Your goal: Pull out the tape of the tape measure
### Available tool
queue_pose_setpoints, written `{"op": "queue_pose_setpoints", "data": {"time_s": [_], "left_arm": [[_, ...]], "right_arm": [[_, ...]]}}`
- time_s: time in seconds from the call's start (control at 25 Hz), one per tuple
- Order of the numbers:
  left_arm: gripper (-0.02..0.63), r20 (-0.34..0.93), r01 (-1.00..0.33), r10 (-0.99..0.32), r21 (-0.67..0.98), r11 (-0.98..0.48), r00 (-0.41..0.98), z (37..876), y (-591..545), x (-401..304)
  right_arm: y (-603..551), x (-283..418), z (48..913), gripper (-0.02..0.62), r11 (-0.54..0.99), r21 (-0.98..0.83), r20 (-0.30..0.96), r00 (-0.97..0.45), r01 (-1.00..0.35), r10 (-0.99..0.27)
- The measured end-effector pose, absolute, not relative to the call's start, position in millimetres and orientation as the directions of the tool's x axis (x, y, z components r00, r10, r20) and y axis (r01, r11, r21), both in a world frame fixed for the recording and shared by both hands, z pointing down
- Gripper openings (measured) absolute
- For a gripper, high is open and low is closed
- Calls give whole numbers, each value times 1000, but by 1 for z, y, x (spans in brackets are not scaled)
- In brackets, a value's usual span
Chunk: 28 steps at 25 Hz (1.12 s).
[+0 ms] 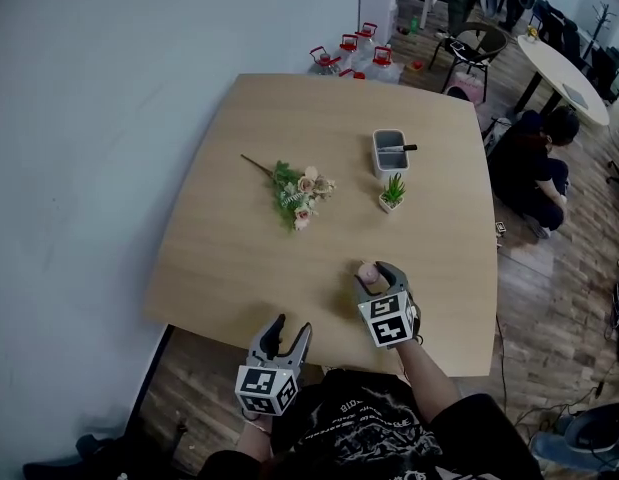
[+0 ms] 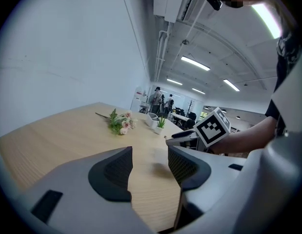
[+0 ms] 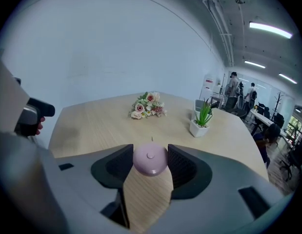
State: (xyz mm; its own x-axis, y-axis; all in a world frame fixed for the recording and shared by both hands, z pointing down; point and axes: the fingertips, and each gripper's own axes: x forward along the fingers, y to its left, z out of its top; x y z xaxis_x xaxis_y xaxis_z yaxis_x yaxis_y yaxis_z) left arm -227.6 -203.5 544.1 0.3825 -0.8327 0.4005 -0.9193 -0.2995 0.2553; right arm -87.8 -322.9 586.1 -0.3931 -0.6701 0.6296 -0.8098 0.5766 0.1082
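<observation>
The wooden table (image 1: 289, 118) fills the middle of the head view. Both of the person's grippers point away from the body and tip downward. The left gripper (image 1: 292, 326) hangs at the table's near edge, its jaws apart with only bare wood between them. The right gripper (image 1: 376, 270) sits further in over the tabletop. Only the right gripper view shows its pads pressing on both sides of the round pink tape measure (image 3: 150, 160). The left gripper view alone shows the right gripper's marker cube (image 2: 212, 126) from the side. Well beyond the grippers lie one bouquet (image 1: 299, 193), one grey tray (image 1: 390, 152) and one small potted plant (image 1: 392, 194).
</observation>
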Motion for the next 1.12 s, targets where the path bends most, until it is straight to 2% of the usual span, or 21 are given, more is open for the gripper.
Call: {"op": "queue_pose_setpoints", "data": {"time_s": [0.32,0.64,1.12], "left_arm": [[235,351,-876,-805,262,-405,478,531,-215,-196],[235,316,-792,-727,239,-561,610,520,-221,-150],[235,286,-515,-445,252,-819,848,505,-212,-99]], "right_arm": [[-283,-66,551,236,671,110,614,-481,-733,-626],[-235,-68,511,236,843,188,602,-619,-504,-504],[-193,-75,494,236,972,92,620,-752,-214,-224]]}}
